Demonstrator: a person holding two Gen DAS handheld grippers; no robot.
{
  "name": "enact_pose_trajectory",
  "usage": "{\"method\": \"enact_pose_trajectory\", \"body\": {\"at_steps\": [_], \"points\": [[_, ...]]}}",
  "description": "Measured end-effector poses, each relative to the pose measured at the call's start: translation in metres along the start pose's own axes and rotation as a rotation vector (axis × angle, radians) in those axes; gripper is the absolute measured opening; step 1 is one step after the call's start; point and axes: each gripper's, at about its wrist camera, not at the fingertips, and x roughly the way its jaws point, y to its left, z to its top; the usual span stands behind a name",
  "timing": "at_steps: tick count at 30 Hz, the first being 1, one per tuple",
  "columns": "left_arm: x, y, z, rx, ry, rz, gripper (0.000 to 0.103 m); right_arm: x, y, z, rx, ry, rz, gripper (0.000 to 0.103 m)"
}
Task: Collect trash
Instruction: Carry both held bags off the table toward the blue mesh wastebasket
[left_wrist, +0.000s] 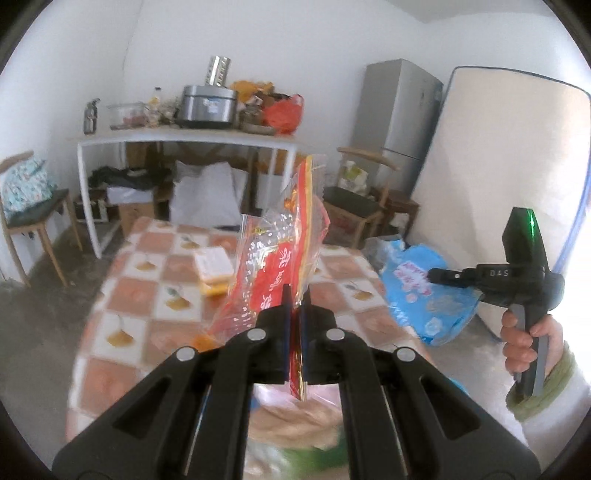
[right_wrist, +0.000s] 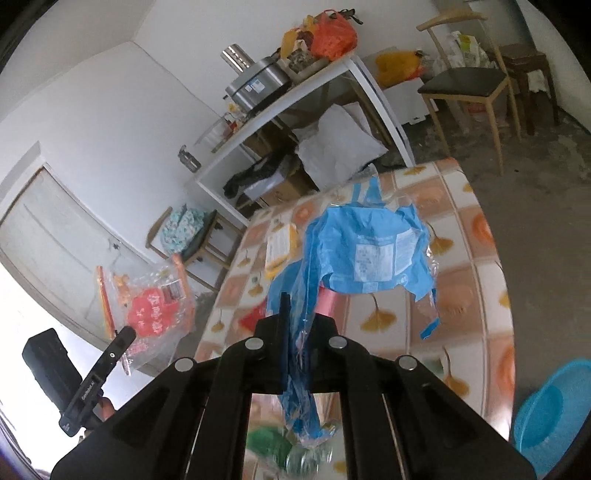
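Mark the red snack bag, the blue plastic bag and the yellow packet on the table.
red snack bag (left_wrist: 275, 266): left wrist view, its red printed middle.
blue plastic bag (right_wrist: 369, 254): right wrist view, beside its white label.
yellow packet (left_wrist: 214, 267): left wrist view, its pale top face.

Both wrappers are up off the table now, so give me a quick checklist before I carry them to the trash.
1. Left gripper shut on the red wrapper: ok.
2. Right gripper shut on the blue wrapper: ok.
3. Both wrappers lifted off the checkered table: ok.
4. Table fully cleared: not ok, a yellow packet remains.
5. Trash bin in sight: cannot tell; only a blue basin shows.
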Motion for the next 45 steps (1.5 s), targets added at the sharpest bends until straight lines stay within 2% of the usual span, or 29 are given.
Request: {"method": "enact_pose_trajectory", "body": {"at_steps": [6,12,30,45], "points": [[-0.012,-0.038,-0.025,0.025,0.024,-0.067,0.003,-0.034,0.010,-0.037,0.034,-0.010,-0.016,0.006],[-0.025,-0.058,-0.040,0.037,0.019,-0.107,0.003,-0.054,0.022,-0.057,0.048,-0.022,-0.034,0.006],[-0.049,-0.066,-0.051,0.040,0.008,-0.194,0.003,-0.087,0.053,-0.089,0.059,-0.053,-0.117,0.006],[-0.051,-0.083,-0.057,0.057,0.024,-0.256,0.003,-0.110,0.048,-0.103,0.096,-0.089,-0.153,0.006]]}}
